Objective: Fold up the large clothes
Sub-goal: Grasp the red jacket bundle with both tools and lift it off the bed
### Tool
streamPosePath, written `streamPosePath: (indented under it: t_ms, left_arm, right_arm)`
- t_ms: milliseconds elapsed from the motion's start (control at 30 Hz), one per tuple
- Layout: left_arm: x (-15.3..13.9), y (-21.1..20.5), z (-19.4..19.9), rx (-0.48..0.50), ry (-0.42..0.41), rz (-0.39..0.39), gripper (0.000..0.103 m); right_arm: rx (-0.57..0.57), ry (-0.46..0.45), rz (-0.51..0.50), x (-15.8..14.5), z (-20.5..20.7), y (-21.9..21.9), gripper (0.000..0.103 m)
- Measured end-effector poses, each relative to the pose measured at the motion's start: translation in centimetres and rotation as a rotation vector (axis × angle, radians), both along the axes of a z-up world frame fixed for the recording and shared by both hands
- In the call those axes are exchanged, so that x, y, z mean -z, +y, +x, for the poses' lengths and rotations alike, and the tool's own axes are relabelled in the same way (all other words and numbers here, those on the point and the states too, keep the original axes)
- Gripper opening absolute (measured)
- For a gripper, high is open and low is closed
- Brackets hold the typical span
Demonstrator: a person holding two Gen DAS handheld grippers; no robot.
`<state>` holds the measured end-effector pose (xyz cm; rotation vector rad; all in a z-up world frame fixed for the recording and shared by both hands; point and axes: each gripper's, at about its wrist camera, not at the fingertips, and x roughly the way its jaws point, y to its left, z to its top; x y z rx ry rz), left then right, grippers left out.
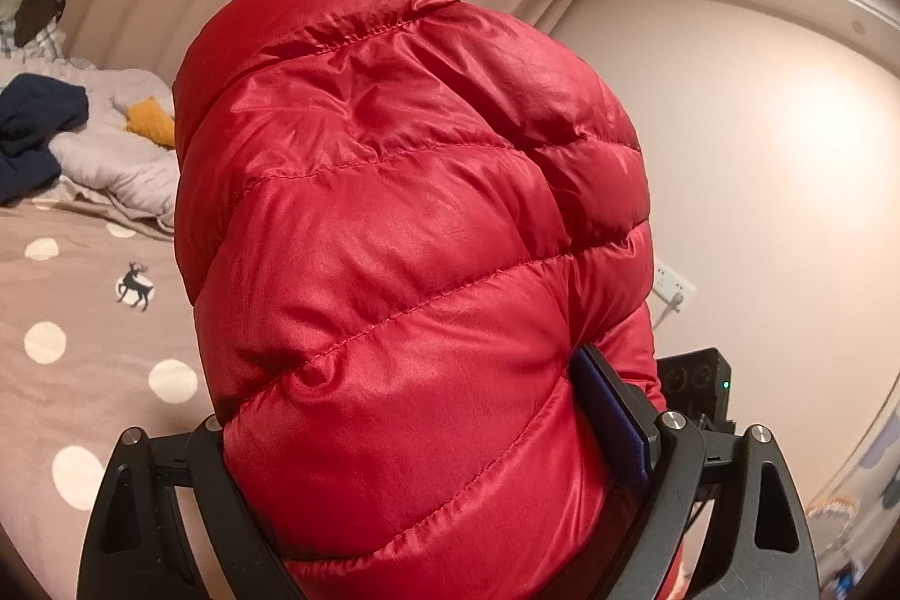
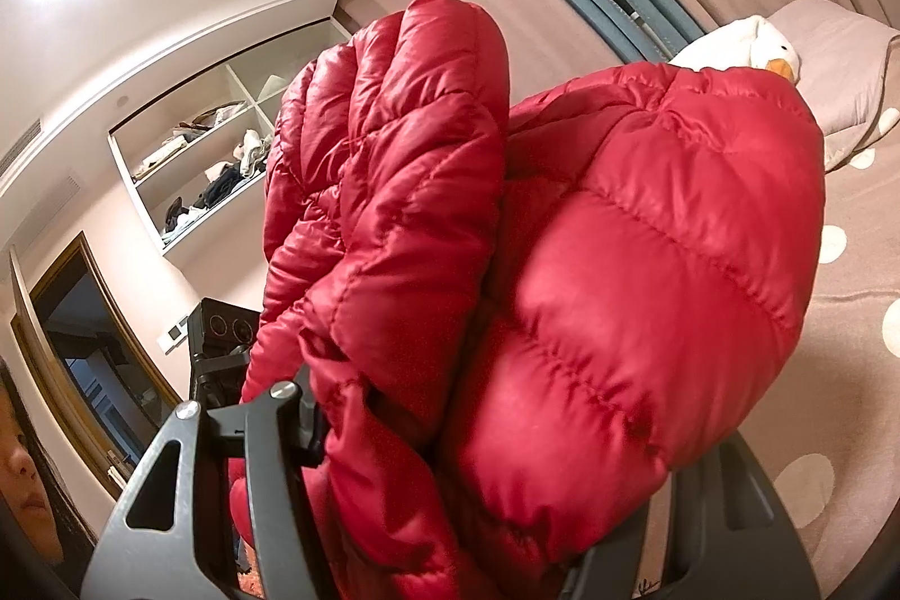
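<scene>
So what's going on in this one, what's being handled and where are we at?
A person holds a red puffer jacket up over a bed with both handheld grippers. The left gripper has a thick bunch of the jacket between its wide-set fingers, and the right gripper is clamped on another bunched part. The jacket is lifted and bundled, not lying flat. A dark blue garment and a grey one lie further back on the bed.

Black fingers (image 1: 613, 409), silver screws (image 1: 673, 420)
</scene>
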<state>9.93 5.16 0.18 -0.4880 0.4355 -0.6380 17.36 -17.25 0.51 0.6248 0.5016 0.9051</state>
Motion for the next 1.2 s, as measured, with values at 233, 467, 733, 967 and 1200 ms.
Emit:
streamPosePath:
  t_ms: [233, 467, 733, 967, 1200]
  left_arm:
    - [0.1, 0.2, 0.9, -0.002, 0.0, 0.009, 0.09]
    - [0.5, 0.7, 4.9, -0.011, 0.01, 0.005, 0.091]
    - [4.3, 1.2, 13.5, -0.002, 0.054, 0.019, 0.091]
    - [14.0, 0.9, 23.8, 0.023, 0.19, 0.03, 0.091]
    - [27.5, 1.2, 30.3, -0.024, 0.438, 0.048, 0.093]
  right_arm:
    - [-0.008, -0.002, 0.003, 0.2, 0.4, 0.8, 0.062]
    - [-0.017, 0.001, -0.011, 0.4, 2.2, 1.5, 0.063]
    - [0.007, 0.053, -0.035, 3.3, 7.5, 2.7, 0.064]
    - [0.059, 0.202, -0.047, 11.4, 13.3, 2.2, 0.064]
    - [0.132, 0.494, -0.176, 23.8, 17.1, 1.9, 0.066]
